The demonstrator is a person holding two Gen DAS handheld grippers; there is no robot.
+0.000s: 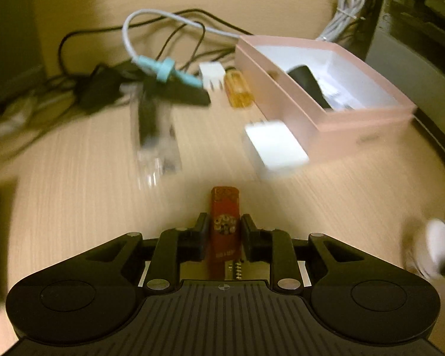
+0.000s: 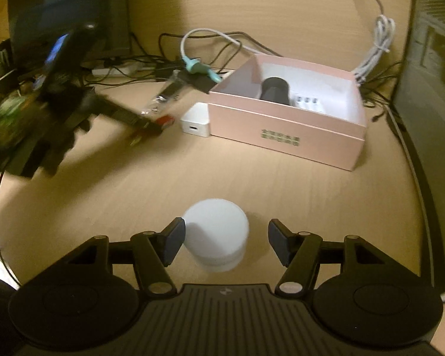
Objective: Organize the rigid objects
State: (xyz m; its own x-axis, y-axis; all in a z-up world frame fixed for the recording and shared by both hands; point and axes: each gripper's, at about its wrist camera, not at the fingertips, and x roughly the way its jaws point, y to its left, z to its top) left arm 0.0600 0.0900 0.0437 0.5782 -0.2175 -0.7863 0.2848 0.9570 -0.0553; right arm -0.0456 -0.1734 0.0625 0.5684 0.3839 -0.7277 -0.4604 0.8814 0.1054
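Surface: pale wood-grain desk [image 2: 281, 195], cables tangled at upper frame, pink box [image 2: 284, 136] open at centre right.
Left gripper [image 1: 224, 222]: jaws narrow, clamped on red lighter [image 1: 225, 222]; long axis along the fingers, tip pointing up-frame.
Box from left jaws: up and right, past white charger [image 1: 274, 145].
Right gripper [image 2: 224, 238]: jaws about half open, straddling white round puck [image 2: 216, 237]; left pad touching or nearly so, right pad clearly apart.
Nearer hand: right for the puck; box dead ahead, upper frame.
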